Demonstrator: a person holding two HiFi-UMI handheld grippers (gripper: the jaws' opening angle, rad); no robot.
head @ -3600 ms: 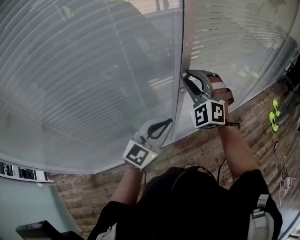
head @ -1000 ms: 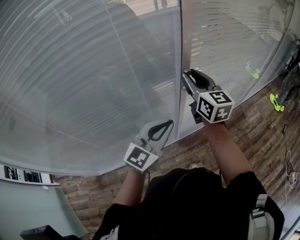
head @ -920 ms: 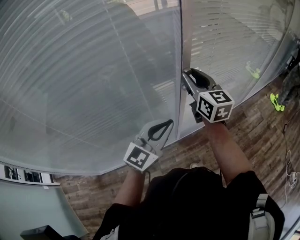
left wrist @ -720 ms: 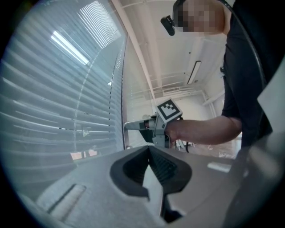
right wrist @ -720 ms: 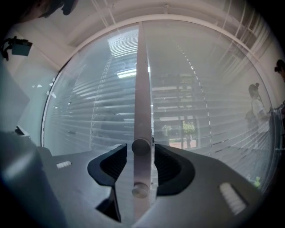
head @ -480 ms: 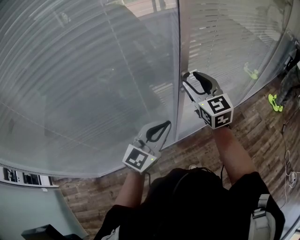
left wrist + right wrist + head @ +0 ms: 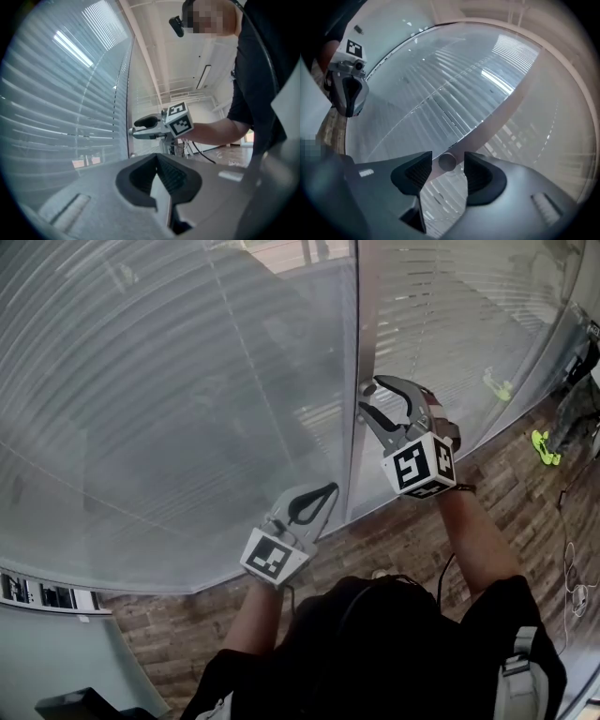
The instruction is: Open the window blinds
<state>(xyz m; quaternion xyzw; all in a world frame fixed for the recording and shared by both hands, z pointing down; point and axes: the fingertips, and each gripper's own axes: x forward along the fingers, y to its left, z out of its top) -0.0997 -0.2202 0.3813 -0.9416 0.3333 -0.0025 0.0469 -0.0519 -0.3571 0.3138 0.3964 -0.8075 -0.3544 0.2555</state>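
The small round knob (image 7: 447, 161) sits on the upright post (image 7: 361, 334) between the two panes. It is dead ahead of the right gripper (image 7: 372, 397), in the gap between its two pads. Its round end face points back at the gripper, so its long axis appears to run along the line the gripper points, straight out from the post. The right gripper's jaws have just been opening. They now stand wide apart with the knob between them, and daylight shows on both sides, so neither pad presses on it.

The right hand is by far the nearer. Its forearm reaches up to the post, and the gripper is held roughly level with one jaw above the other in the head view.

The left gripper (image 7: 328, 491) hangs lower, near the foot of the same post, with its jaws together on nothing. It is well apart from the knob.

The blinds (image 7: 169, 399) cover both panes, and their slats lie across the glass. The left pane looks mostly closed. A fresh pinch and twist on the knob looks like the step due.
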